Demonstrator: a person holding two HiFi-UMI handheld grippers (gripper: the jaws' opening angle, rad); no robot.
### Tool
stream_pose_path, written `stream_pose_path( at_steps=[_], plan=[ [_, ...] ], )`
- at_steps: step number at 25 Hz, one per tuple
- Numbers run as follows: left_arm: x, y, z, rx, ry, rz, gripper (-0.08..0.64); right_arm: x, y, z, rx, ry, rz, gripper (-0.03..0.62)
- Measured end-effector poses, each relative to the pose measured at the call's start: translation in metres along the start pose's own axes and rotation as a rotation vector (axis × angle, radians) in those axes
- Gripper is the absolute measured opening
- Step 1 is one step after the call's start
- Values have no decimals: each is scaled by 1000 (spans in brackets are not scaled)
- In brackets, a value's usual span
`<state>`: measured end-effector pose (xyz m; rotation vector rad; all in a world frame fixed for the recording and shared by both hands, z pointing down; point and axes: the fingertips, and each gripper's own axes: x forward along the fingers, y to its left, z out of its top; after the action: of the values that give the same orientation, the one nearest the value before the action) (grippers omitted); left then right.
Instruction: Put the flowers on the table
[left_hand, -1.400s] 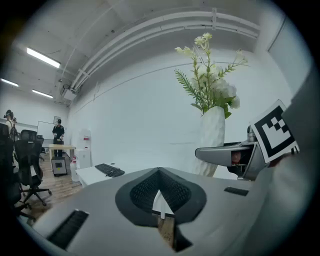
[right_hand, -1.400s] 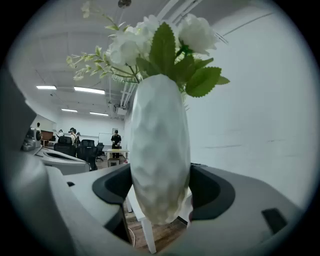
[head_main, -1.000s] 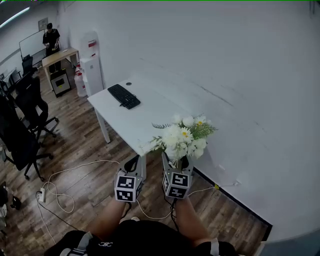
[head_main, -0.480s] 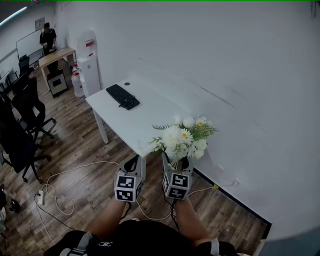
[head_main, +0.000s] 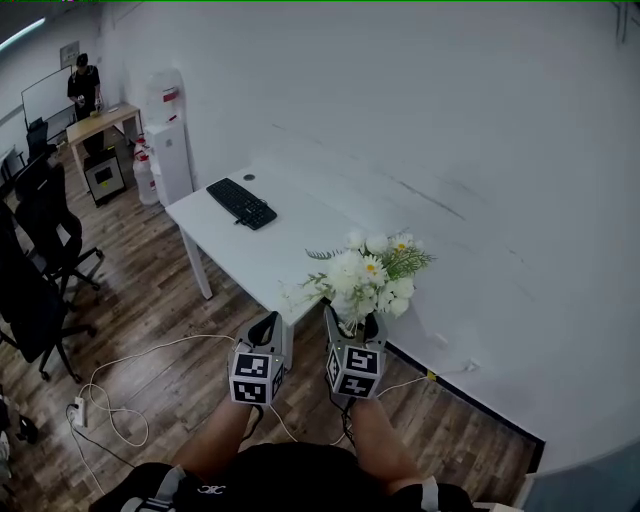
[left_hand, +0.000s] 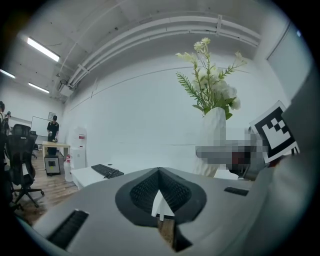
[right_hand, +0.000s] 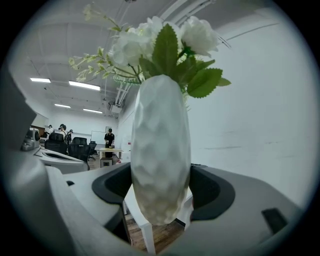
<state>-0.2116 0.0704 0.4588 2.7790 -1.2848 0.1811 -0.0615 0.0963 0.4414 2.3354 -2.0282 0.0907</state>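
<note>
White dimpled vase (right_hand: 160, 150) of flowers (head_main: 365, 275) clamped upright in right tongs (right_hand: 160, 192), held in air at near end of worktop (head_main: 270, 250). Just beside, left tongs (left_hand: 159, 200) closed together, empty. Black keyboard (head_main: 241, 203) on worktop far end

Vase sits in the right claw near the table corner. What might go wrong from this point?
1. Only the right claw grips the vase, low on its rounded body, with the flowers high above; it may tilt or slip.
2. The vase hangs by the table corner, wood floor below; set down there, it could tip off. The shut left claw gives no support.
</note>
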Motion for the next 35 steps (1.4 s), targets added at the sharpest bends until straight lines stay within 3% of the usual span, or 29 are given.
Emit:
stream_pose_path(
  at_steps=[8,20,27,35],
  plan=[
    [-2,21,6,10,-13,-30,0,8,17,0,35,-5,-14,365],
    [17,46,-4,12,-25,-15,0,32,16,-11,15,-2,-12,365],
    [72,59,-2,1,-17,-17,0,83,3,-15,2,15,-7,365],
    [169,55,-10,-10,14,-17,0,167,-48,-22,30,18,12,365]
  ],
)
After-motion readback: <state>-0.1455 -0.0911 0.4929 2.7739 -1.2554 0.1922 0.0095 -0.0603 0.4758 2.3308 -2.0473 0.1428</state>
